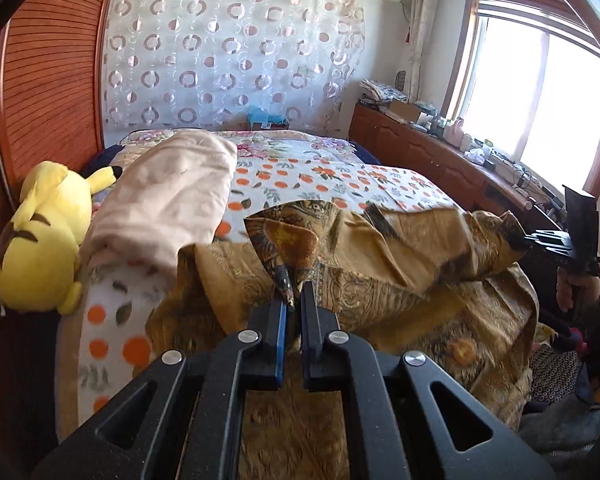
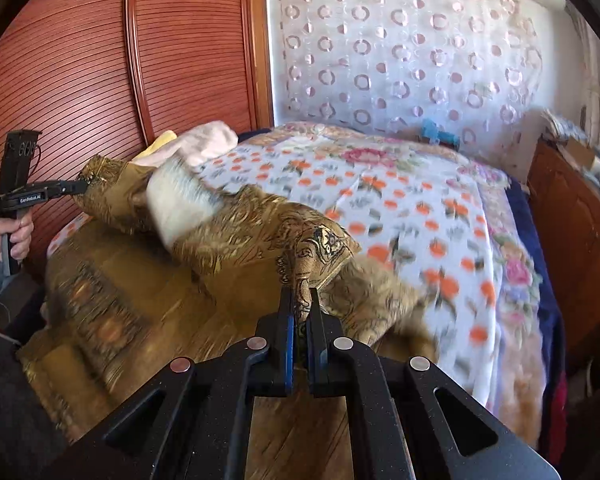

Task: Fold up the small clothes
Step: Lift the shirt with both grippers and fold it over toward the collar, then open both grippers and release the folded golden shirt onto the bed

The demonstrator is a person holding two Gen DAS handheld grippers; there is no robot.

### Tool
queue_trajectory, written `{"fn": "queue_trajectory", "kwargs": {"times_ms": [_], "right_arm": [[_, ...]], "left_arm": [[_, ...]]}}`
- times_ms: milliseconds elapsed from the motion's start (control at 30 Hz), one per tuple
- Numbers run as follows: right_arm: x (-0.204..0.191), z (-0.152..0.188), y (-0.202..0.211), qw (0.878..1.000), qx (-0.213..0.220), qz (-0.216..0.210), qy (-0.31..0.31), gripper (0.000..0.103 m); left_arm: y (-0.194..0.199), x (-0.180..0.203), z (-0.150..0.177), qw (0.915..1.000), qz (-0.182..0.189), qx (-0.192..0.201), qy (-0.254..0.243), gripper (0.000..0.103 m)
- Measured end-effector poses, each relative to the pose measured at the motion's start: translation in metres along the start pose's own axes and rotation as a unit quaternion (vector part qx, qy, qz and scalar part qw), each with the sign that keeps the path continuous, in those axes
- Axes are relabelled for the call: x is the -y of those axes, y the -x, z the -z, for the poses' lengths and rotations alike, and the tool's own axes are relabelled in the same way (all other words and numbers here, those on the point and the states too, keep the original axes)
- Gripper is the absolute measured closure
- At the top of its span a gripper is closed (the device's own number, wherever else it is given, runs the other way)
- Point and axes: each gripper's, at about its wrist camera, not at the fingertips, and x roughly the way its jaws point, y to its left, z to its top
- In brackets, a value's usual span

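Observation:
A gold-brown patterned cloth [image 1: 380, 248] is lifted and stretched above the bed, over another brown patterned fabric [image 1: 452, 344] lying on the near end. My left gripper [image 1: 292, 300] is shut on one corner of the cloth. My right gripper [image 2: 300, 300] is shut on the opposite corner; the cloth [image 2: 260, 228] spans between them. The right gripper also shows at the far right of the left wrist view [image 1: 540, 240], and the left gripper at the far left of the right wrist view [image 2: 76, 188], each pinching the cloth.
The bed [image 1: 340, 176] has an orange-dotted floral cover. A folded pink blanket [image 1: 168, 196] and a yellow plush toy [image 1: 44, 240] lie at its left side. A wooden wardrobe [image 2: 100, 60] stands left; a cluttered wooden cabinet [image 1: 440, 152] under the window stands right.

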Motion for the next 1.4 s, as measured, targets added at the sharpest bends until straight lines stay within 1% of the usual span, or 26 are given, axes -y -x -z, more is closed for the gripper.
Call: {"fn": "queue_trajectory", "kwargs": {"times_ms": [67, 133, 200, 333, 400, 467, 533, 567, 633, 667, 700, 733, 833, 867, 900, 933, 1100, 1267, 1333, 1400], "right_arm": [[-0.003, 0.015, 0.014, 1.0, -0.011, -0.002, -0.008, 0.099], [-0.008, 0.022, 0.03, 1.0, -0.019, 0.001, 0.0, 0.099], [-0.013, 0.029, 0.048, 1.0, -0.021, -0.002, 0.008, 0.099], [-0.018, 0.03, 0.07, 0.999, -0.035, -0.003, 0.005, 0.099], [-0.021, 0.028, 0.075, 0.999, -0.043, 0.001, 0.012, 0.099], [-0.026, 0.027, 0.077, 0.999, -0.052, -0.001, 0.014, 0.099], [-0.026, 0.024, 0.069, 0.998, -0.064, -0.003, 0.009, 0.099], [-0.026, 0.023, 0.066, 0.998, -0.07, -0.001, 0.006, 0.099], [-0.025, 0.022, 0.061, 0.997, -0.075, 0.001, -0.001, 0.099], [-0.025, 0.021, 0.06, 0.997, -0.075, -0.002, -0.004, 0.099], [-0.024, 0.018, 0.059, 0.997, -0.075, -0.001, -0.008, 0.099], [-0.023, 0.014, 0.057, 0.997, -0.074, 0.001, -0.013, 0.099], [-0.023, 0.011, 0.061, 0.997, -0.068, 0.001, -0.02, 0.094], [-0.026, 0.01, 0.06, 0.998, -0.066, 0.005, -0.018, 0.093], [-0.027, 0.009, 0.063, 0.998, -0.063, 0.01, -0.014, 0.089], [-0.028, 0.007, 0.064, 0.998, -0.058, 0.014, -0.012, 0.086], [-0.027, 0.003, 0.073, 0.999, -0.038, 0.025, -0.014, 0.077], [-0.031, -0.003, 0.068, 0.999, -0.028, 0.035, -0.006, 0.071], [-0.033, -0.005, 0.062, 0.999, -0.024, 0.042, -0.002, 0.062], [-0.032, -0.009, 0.053, 0.999, -0.021, 0.043, -0.003, 0.057]], "left_arm": [[0.009, 0.0, 0.008, 1.0, -0.001, -0.005, 0.007, 0.096], [0.023, 0.002, 0.012, 1.0, 0.002, -0.004, 0.001, 0.096], [0.035, 0.006, 0.016, 0.9998, -0.016, -0.009, -0.011, 0.096], [0.049, 0.013, 0.027, 0.9995, -0.023, -0.014, -0.016, 0.096], [0.053, 0.015, 0.032, 0.9995, -0.025, -0.014, -0.011, 0.096], [0.051, 0.015, 0.037, 0.999, -0.039, -0.022, -0.006, 0.096], [0.049, 0.016, 0.043, 0.9986, -0.044, -0.029, -0.005, 0.096], [0.046, 0.015, 0.044, 0.9985, -0.046, -0.031, -0.004, 0.093], [0.046, 0.013, 0.045, 0.9983, -0.049, -0.032, -0.002, 0.083], [0.047, 0.013, 0.044, 0.9983, -0.05, -0.03, -0.003, 0.081], [0.049, 0.013, 0.043, 0.9983, -0.051, -0.027, -0.004, 0.074], [0.051, 0.013, 0.042, 0.9983, -0.053, -0.023, -0.005, 0.065], [0.06, 0.009, 0.036, 0.9985, -0.054, -0.01, -0.005, 0.056], [0.062, 0.008, 0.034, 0.9984, -0.055, -0.007, -0.005, 0.049], [0.063, 0.006, 0.033, 0.9982, -0.059, -0.006, -0.004, 0.03], [0.062, 0.005, 0.032, 0.9981, -0.061, -0.005, -0.004, 0.023], [0.051, -0.001, 0.029, 0.9977, -0.067, -0.009, 0.002, 0.023], [0.038, 0.002, 0.029, 0.9972, -0.073, -0.018, -0.007, 0.023], [0.033, 0.0, 0.028, 0.9972, -0.072, -0.02, -0.006, 0.023], [0.027, -0.006, 0.027, 0.9973, -0.071, -0.02, -0.002, 0.023]]}}
